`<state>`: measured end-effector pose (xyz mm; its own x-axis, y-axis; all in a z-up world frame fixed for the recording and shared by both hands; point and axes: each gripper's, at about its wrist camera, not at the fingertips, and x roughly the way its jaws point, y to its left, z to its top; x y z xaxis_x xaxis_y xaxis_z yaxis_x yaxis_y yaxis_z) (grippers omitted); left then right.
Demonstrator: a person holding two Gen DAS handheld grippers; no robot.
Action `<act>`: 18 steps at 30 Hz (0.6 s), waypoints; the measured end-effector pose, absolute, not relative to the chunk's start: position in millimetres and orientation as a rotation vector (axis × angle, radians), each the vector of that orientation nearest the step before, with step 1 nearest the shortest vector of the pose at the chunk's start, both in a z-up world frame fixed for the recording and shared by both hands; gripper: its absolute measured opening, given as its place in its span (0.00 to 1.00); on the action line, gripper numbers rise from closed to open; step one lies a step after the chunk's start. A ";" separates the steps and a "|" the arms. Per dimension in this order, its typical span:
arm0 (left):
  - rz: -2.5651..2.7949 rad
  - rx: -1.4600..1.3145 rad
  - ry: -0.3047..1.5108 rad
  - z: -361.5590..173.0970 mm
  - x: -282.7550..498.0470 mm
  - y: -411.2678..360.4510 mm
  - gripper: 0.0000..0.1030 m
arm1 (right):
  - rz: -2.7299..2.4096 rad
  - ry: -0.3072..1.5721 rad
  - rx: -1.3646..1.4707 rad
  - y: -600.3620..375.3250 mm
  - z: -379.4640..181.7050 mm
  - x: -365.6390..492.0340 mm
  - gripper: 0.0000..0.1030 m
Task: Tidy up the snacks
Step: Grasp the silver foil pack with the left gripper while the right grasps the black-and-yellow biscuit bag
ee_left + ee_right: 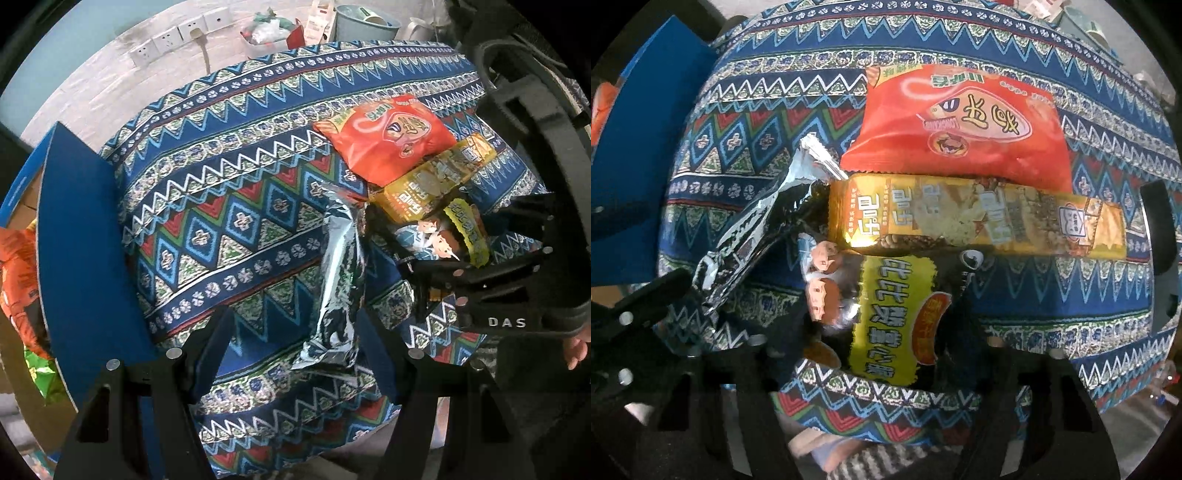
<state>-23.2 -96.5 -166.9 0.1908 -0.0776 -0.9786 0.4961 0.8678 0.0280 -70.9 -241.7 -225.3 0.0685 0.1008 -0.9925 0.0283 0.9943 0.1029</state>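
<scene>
Several snack packs lie on a patterned blue tablecloth [229,206]. A silver foil bag [340,280] lies between the open fingers of my left gripper [295,339]. A red snack bag [384,136] and a yellow cracker pack [432,177] lie beyond it. In the right wrist view the red bag [964,122], the yellow pack [975,218] and the silver bag [761,229] show too. My right gripper [882,347] stands open around a black-and-yellow snack bag [890,317] with cartoon faces; whether the fingers touch it is unclear. That bag also shows in the left wrist view [450,236].
A blue cardboard box [81,258] stands at the table's left edge, with orange and green snack bags [22,280] inside. Wall sockets [177,37], a bin and a container of clutter [266,33] lie behind the table. The right gripper's body [517,288] sits close to the left one.
</scene>
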 end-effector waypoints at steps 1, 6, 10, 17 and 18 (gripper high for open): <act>-0.417 0.381 1.325 -167.8 -22.5 -98.8 0.68 | 0.062 1.499 0.107 -250.4 -223.4 -72.6 0.57; -0.422 0.385 1.337 -174.2 -17.9 -108.9 0.68 | 0.058 1.459 0.087 -266.1 -209.2 -77.5 0.54; -0.420 0.382 1.361 -182.2 -12.1 -115.8 0.68 | 0.033 1.416 0.028 -272.1 -195.9 -81.7 0.54; -0.407 0.401 1.377 -196.5 -3.9 -127.4 0.68 | -0.003 1.353 -0.035 -286.6 -173.9 -74.4 0.54; -0.405 0.405 1.378 -198.4 -2.8 -128.5 0.68 | -0.013 1.345 -0.038 -289.1 -170.9 -72.9 0.54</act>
